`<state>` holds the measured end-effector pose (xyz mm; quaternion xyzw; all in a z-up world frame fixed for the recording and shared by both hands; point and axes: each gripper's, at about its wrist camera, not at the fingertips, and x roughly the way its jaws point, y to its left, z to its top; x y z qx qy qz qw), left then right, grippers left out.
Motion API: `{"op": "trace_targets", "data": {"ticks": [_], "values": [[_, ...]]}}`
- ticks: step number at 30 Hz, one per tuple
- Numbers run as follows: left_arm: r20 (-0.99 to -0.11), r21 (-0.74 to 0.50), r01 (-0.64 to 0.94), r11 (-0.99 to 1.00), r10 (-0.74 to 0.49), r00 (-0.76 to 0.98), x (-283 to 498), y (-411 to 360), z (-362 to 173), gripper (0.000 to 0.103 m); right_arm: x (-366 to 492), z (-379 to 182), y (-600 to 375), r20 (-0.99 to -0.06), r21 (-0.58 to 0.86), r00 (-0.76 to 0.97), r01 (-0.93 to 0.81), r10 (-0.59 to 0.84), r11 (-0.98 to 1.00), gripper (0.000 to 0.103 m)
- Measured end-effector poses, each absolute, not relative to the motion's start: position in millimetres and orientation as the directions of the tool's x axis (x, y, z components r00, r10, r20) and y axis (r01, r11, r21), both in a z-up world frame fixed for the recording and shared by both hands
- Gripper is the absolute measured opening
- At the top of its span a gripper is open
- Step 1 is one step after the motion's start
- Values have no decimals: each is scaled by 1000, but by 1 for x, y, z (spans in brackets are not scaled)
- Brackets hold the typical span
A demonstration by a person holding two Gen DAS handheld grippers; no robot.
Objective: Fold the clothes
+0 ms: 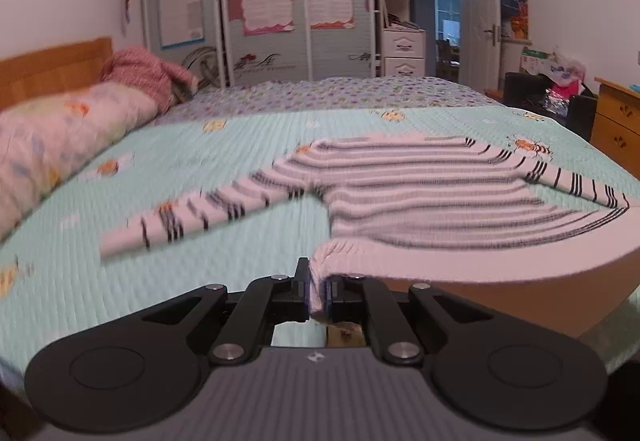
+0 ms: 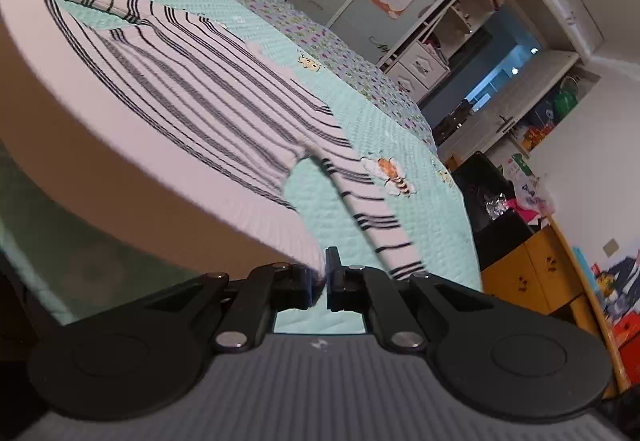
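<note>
Garment: striped sweater point(image 1: 420, 197), white with dark bands, spread on the bed point(image 1: 160, 169); sleeves out to left and right, far part flat on the teal quilt.
Near hem: raised off the quilt, stretched between the two grippers, underside showing.
Left gripper point(image 1: 319, 293): jaws clenched on the hem's left corner; cloth visible between them.
Right gripper point(image 2: 319, 281): jaws clenched on the hem's right corner; cloth edge pinched between them.
Surroundings: pillow point(image 1: 60, 137) and pink garment point(image 1: 148, 73) at far left by the headboard; wardrobe point(image 1: 260, 9) beyond the bed.
Step in hand: judged as the first fold, hem lifted ready to travel toward the collar.
Next move calls for: both corners carried level and together to the far side, hem kept taut, laid down square near the shoulders before release.
Risk: uneven carry likely to skew the fold or drag the sleeves.
</note>
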<state>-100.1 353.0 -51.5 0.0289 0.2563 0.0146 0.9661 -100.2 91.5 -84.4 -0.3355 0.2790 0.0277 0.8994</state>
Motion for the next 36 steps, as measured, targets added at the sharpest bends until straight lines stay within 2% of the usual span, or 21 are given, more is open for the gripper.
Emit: {"op": "trace_targets", "data": {"ticks": [7,10,12,15,19,20,22,25,28,30,31,32,33,34,36], "values": [[-554,112,48,993,22,832,-60,357,10,8,-57,-13,66,-610,-448,791,-300,-43,842,7],[-581,135,63,989,27,813,-67,358,4,9,-55,-7,66,-632,-428,775,-315,-32,847,7],[-607,142,65,988,35,794,-74,360,-12,9,-62,-22,66,-653,-411,757,-324,-28,852,7],[-679,136,56,989,52,732,-86,366,-69,11,-71,-59,63,-688,-386,725,-330,-31,861,7],[-793,144,63,988,77,605,-96,363,-159,11,-84,-152,74,-777,-336,629,-380,-26,862,7],[-777,168,66,983,91,622,-101,361,-167,11,-90,-169,79,-784,-348,620,-389,-37,853,6],[-754,226,89,970,117,646,-104,353,-166,11,-104,-180,89,-734,-422,675,-372,-71,827,7],[-764,206,94,974,100,637,-102,357,-158,11,-112,-176,93,-719,-438,693,-385,-60,812,7],[-777,199,110,974,88,624,-104,361,-153,19,-121,-175,88,-727,-454,685,-430,-45,781,14],[-788,194,131,972,75,611,-109,359,-150,41,-126,-167,79,-748,-401,664,-441,-9,803,22],[-794,192,141,971,69,604,-112,358,-148,46,-128,-161,71,-770,-339,638,-447,29,828,36],[-802,177,159,971,49,595,-115,360,-147,47,-129,-156,60,-800,-258,595,-460,79,849,57],[-810,159,177,971,26,585,-119,361,-145,48,-130,-151,50,-820,-175,556,-468,134,866,65],[-819,149,189,971,14,574,-122,363,-144,49,-130,-146,39,-835,-91,516,-472,191,877,68],[-835,142,177,974,22,550,-130,370,-141,50,-128,-135,15,-828,43,491,-427,272,903,68]]}}
